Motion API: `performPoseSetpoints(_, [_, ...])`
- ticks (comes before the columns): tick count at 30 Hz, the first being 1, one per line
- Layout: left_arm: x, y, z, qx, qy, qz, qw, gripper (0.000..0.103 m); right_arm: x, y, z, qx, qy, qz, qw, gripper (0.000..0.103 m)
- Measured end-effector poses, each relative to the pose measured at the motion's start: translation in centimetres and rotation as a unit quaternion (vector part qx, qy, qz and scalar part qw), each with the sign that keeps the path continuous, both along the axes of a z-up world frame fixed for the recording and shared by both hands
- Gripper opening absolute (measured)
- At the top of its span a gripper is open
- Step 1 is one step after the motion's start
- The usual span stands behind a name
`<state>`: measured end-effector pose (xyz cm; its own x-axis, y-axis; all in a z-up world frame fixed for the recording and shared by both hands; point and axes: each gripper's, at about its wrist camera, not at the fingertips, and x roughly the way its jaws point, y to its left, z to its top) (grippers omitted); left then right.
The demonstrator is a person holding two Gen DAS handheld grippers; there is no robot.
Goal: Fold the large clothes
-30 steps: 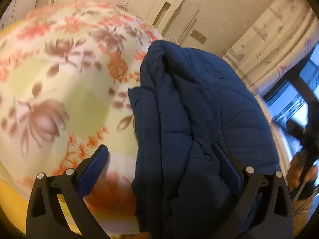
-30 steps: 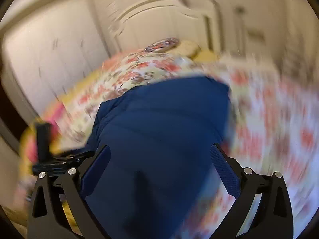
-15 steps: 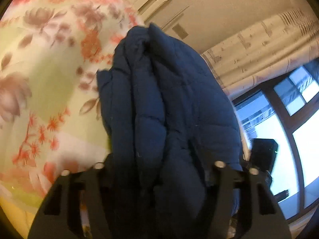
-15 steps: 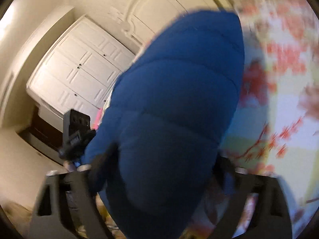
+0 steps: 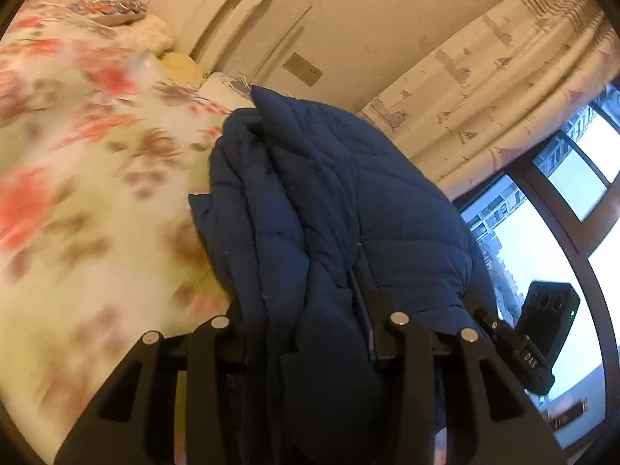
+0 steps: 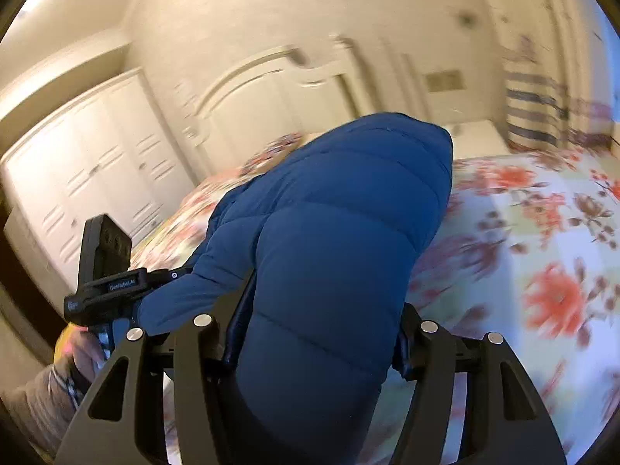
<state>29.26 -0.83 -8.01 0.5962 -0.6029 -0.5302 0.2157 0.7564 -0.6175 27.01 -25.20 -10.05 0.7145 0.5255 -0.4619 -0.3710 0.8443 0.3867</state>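
Your left claw (image 5: 310,333) has just been closing and now pinches a thick bunched fold of the blue jacket (image 5: 333,209), which fills the centre of the left wrist frame. Your right claw (image 6: 317,333) has likewise just been closing; its pads press both sides of the jacket's quilted bulk (image 6: 333,240) at centre. Jacket hangs off both claws above the floral bed (image 5: 77,193). Headboard (image 5: 217,4) upper left, curtain (image 5: 503,89) and window (image 5: 542,252) right. Bed blurred.
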Motion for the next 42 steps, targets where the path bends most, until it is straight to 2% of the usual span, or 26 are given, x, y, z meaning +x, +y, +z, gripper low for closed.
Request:
performPoseSetpoints(2, [2.4, -2.1, -1.1, 0.021, 0.007, 0.007, 0.9997, 0.040, 3.5, -2.0, -1.5, 0.006, 0.038, -0.028, 0.999, 0.060])
performPoseSetpoints(3, [3.0, -2.7, -1.5, 0.024, -0.003, 0.015, 0.9996, 0.042, 4.6, -2.8, -2.5, 0.006, 0.060, -0.039, 0.997, 0.061])
performPoseSetpoints(6, [3.4, -2.7, -1.7, 0.015, 0.007, 0.025, 0.9996, 0.045, 5.5, -4.0, -3.8, 0.035, 0.076, -0.066, 0.994, 0.066])
performPoseSetpoints(8, [3.1, -2.7, -1.6, 0.031, 0.004, 0.014, 0.9994, 0.048, 4.9, -3.8, -3.9, 0.045, 0.088, -0.083, 0.992, 0.084])
performPoseSetpoints(10, [2.3, -1.9, -1.1, 0.048, 0.004, 0.015, 0.9987, 0.058, 3.2, -3.5, -3.6, 0.036, 0.094, -0.094, 0.990, 0.089])
performPoseSetpoints(12, [1.3, -0.9, 0.0, 0.061, 0.009, 0.036, 0.9974, 0.076, 1.8, -3.6, -3.0, 0.034, 0.100, -0.106, 0.989, 0.089])
performPoseSetpoints(13, [0.2, -0.4, 1.2, 0.078, 0.001, 0.055, 0.9954, 0.080, 0.6, -3.7, -2.2, 0.033, 0.098, -0.118, 0.988, 0.089])
performPoseSetpoints(15, [-2.4, 0.0, 4.1, 0.120, -0.038, 0.087, 0.9882, 0.092, -1.8, -3.5, -0.4, 0.007, 0.068, -0.144, 0.987, 0.089])
performPoseSetpoints(16, [-4.0, 0.0, 5.9, 0.148, -0.068, 0.103, 0.9814, 0.101, -3.3, -3.2, 1.0, -0.012, 0.038, -0.153, 0.987, 0.089])
performPoseSetpoints(19, [-9.1, -1.0, 11.1, 0.224, -0.161, 0.138, 0.9514, 0.101, -7.2, -2.3, 4.4, -0.046, -0.023, -0.158, 0.986, 0.090])
performPoseSetpoints(21, [-13.1, -2.4, 14.5, 0.276, -0.223, 0.174, 0.9184, 0.101, -10.3, -1.4, 6.9, -0.069, -0.065, -0.167, 0.981, 0.097])
performPoseSetpoints(23, [-15.9, -3.6, 16.5, 0.297, -0.258, 0.188, 0.8997, 0.101, -12.9, -0.3, 8.9, -0.091, -0.100, -0.172, 0.976, 0.098])
performPoseSetpoints(24, [-17.4, -4.0, 17.5, 0.296, -0.271, 0.187, 0.8968, 0.101, -13.8, 0.1, 9.6, -0.099, -0.111, -0.174, 0.973, 0.098])
performPoseSetpoints(28, [-21.0, -4.5, 19.6, 0.273, -0.284, 0.201, 0.8969, 0.101, -16.7, 1.5, 11.6, -0.133, -0.128, -0.184, 0.966, 0.098])
performPoseSetpoints(30, [-21.9, -4.8, 20.4, 0.259, -0.288, 0.184, 0.9034, 0.101, -17.6, 2.0, 12.4, -0.145, -0.133, -0.187, 0.962, 0.098])
performPoseSetpoints(35, [-22.9, -5.7, 21.4, 0.260, -0.286, 0.174, 0.9056, 0.101, -18.6, 2.9, 13.4, -0.164, -0.142, -0.190, 0.957, 0.098])
performPoseSetpoints(42, [-23.2, -6.6, 20.8, 0.270, -0.283, 0.159, 0.9067, 0.101, -19.3, 3.9, 13.1, -0.170, -0.142, -0.177, 0.959, 0.098])
